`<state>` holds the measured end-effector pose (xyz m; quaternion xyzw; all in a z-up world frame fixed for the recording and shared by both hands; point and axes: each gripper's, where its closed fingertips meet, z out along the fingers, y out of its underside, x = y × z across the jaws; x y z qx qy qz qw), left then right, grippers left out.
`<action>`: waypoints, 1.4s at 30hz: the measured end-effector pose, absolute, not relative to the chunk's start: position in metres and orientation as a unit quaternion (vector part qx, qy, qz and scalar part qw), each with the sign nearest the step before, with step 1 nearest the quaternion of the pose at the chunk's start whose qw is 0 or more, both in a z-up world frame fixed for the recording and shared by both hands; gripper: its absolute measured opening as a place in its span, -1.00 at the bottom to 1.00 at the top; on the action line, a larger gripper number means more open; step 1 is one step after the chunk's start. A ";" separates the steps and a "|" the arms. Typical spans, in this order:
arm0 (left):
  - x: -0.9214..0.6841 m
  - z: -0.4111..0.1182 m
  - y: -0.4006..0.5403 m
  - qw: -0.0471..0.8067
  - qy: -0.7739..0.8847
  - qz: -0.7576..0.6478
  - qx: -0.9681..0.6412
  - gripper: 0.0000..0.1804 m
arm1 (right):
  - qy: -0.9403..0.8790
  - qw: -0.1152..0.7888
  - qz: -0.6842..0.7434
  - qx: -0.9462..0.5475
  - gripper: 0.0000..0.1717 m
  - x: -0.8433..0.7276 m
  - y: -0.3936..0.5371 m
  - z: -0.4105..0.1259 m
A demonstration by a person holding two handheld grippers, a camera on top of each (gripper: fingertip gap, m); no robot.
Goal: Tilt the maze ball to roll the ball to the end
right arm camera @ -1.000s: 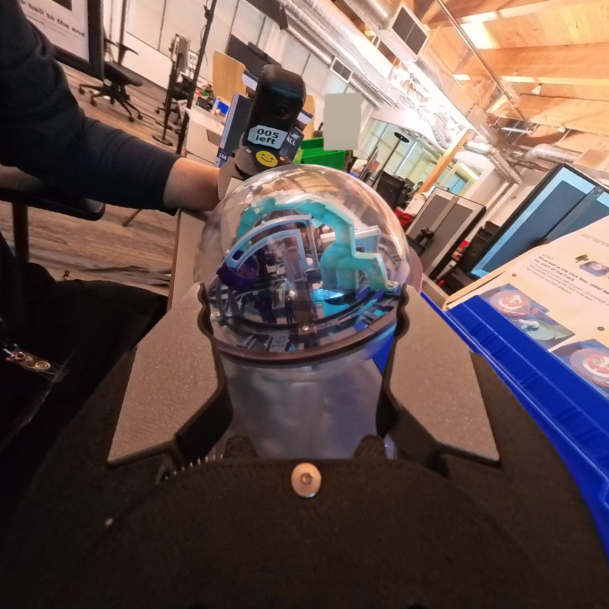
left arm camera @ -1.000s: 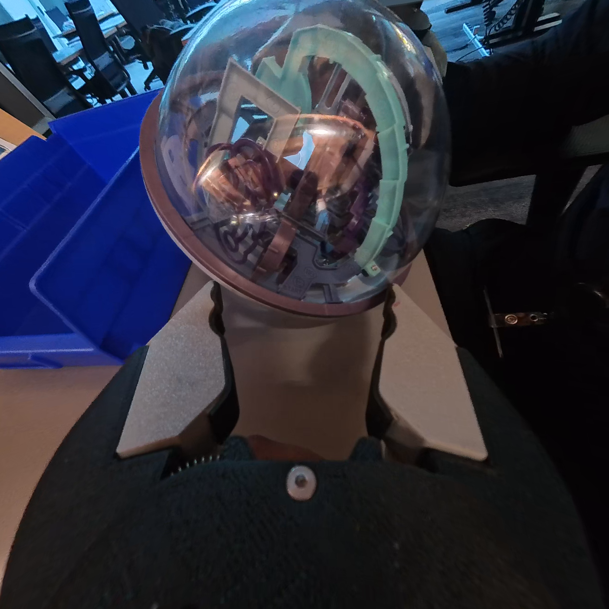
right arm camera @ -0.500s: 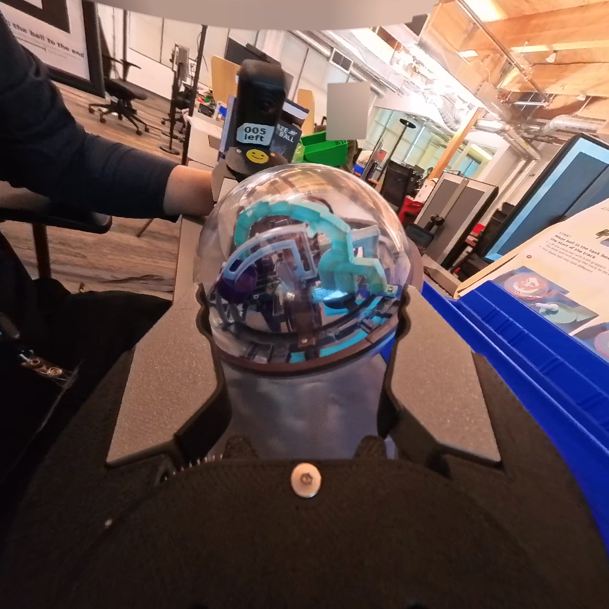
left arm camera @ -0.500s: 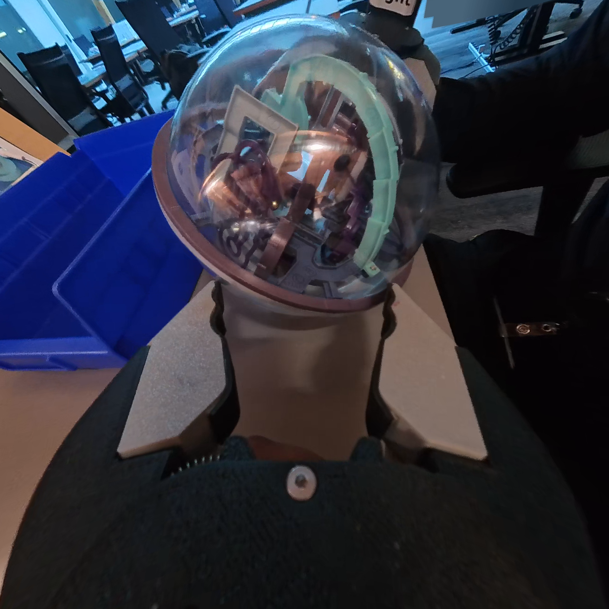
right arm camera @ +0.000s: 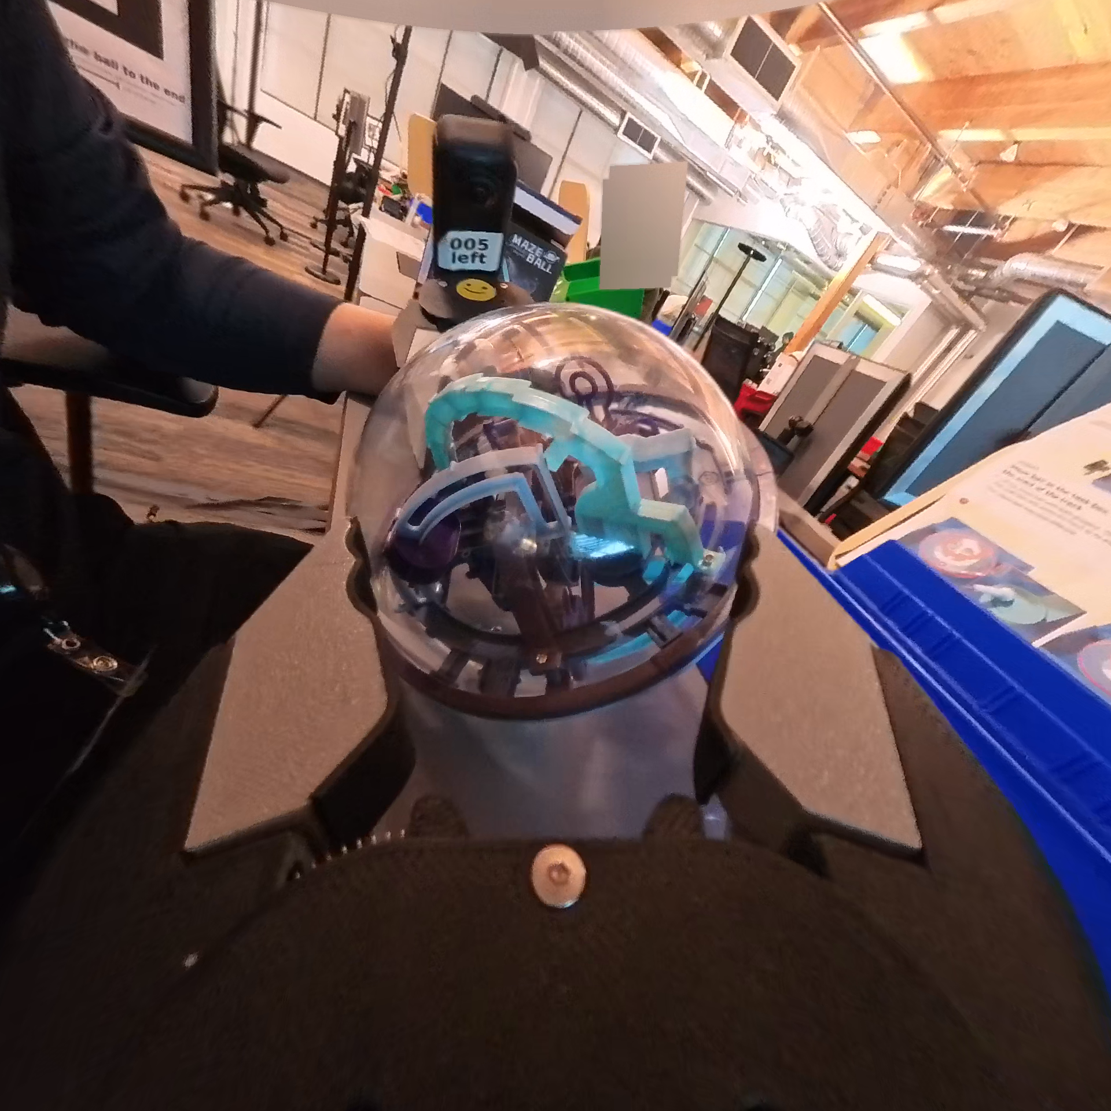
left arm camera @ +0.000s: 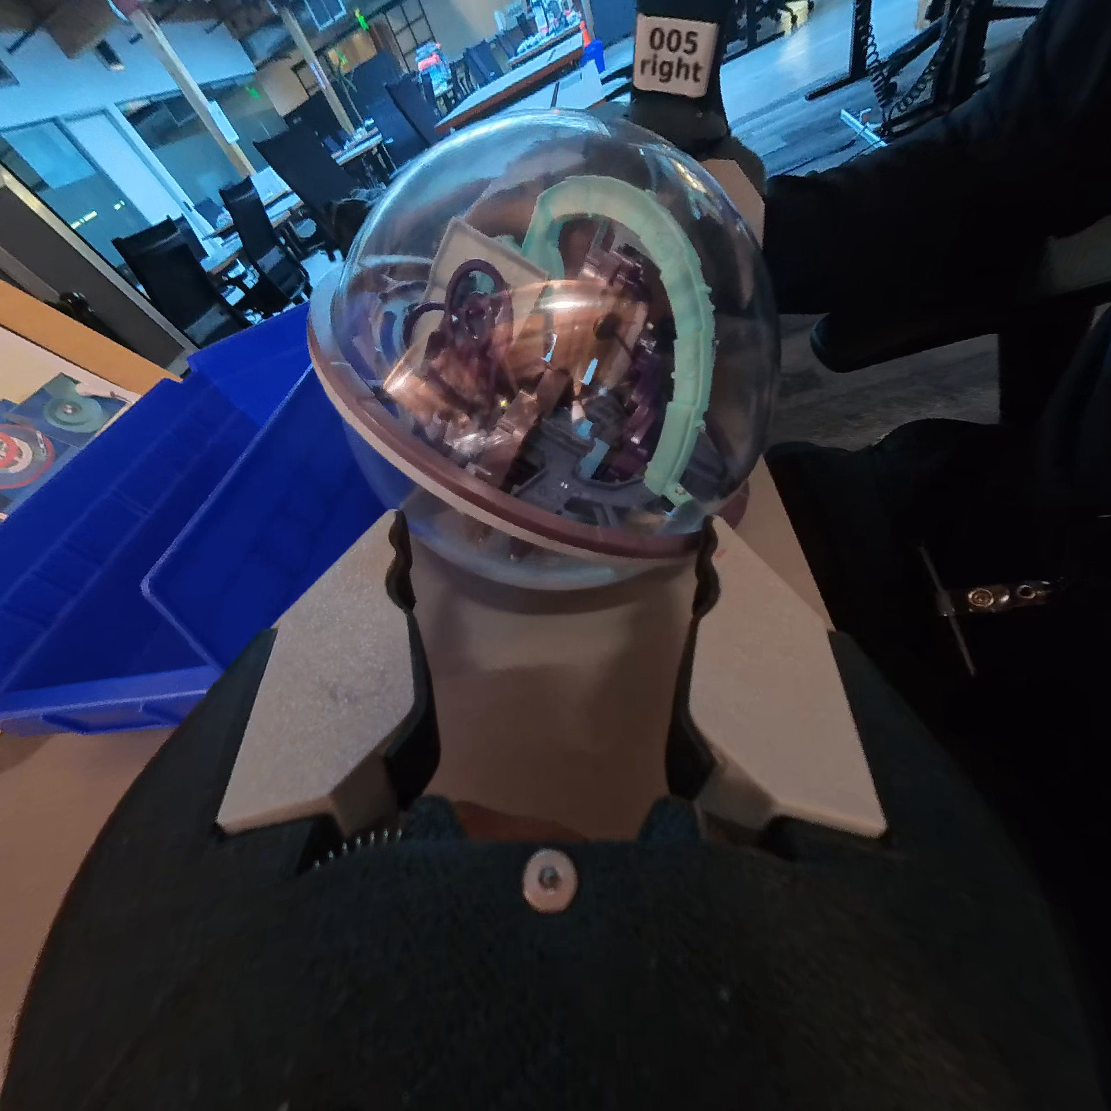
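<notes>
Tabletop (left arm camera: 775, 559): maze ball (left arm camera: 541, 361) between grippers (left arm camera: 550, 541)

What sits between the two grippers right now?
Only the clear maze ball. In the right wrist view it fills the gap between the right gripper and the left gripper behind it.

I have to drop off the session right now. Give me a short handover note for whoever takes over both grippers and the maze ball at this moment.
Left gripper: fingers spread wide on the lower part of the maze ball.
Right gripper: fingers spread wide, cradling the opposite side of the sphere.
Maze ball: held between both grippers above the table, its rim band tilted. Blue bin sits on the far side of the table from the person.
Done: sphere picked up, tilting under way.
Left: I cannot pick out the small ball in the track, so find it first, then tilt gently to the end.
</notes>
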<state>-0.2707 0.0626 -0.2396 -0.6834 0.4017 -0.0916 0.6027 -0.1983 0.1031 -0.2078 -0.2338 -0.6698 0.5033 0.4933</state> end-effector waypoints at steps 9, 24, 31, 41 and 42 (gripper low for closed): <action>-0.270 -0.243 0.063 0.602 0.418 -0.073 -0.676 0.03 | -0.667 0.519 0.494 -0.206 0.38 -0.195 0.098 -0.206; -0.274 -0.243 0.068 0.602 0.405 -0.059 -0.685 -0.20 | -0.647 0.522 0.510 -0.223 0.38 -0.195 0.107 -0.200; -0.276 -0.240 0.072 0.608 0.385 -0.061 -0.691 -0.10 | -0.646 0.504 0.512 -0.258 0.37 -0.201 0.115 -0.202; -0.275 -0.238 0.072 0.612 0.386 -0.057 -0.688 -0.10 | -0.648 0.496 0.516 -0.261 0.37 -0.202 0.117 -0.203; -0.275 -0.239 0.072 0.612 0.386 -0.056 -0.688 -0.09 | -0.648 0.497 0.515 -0.260 0.37 -0.202 0.116 -0.203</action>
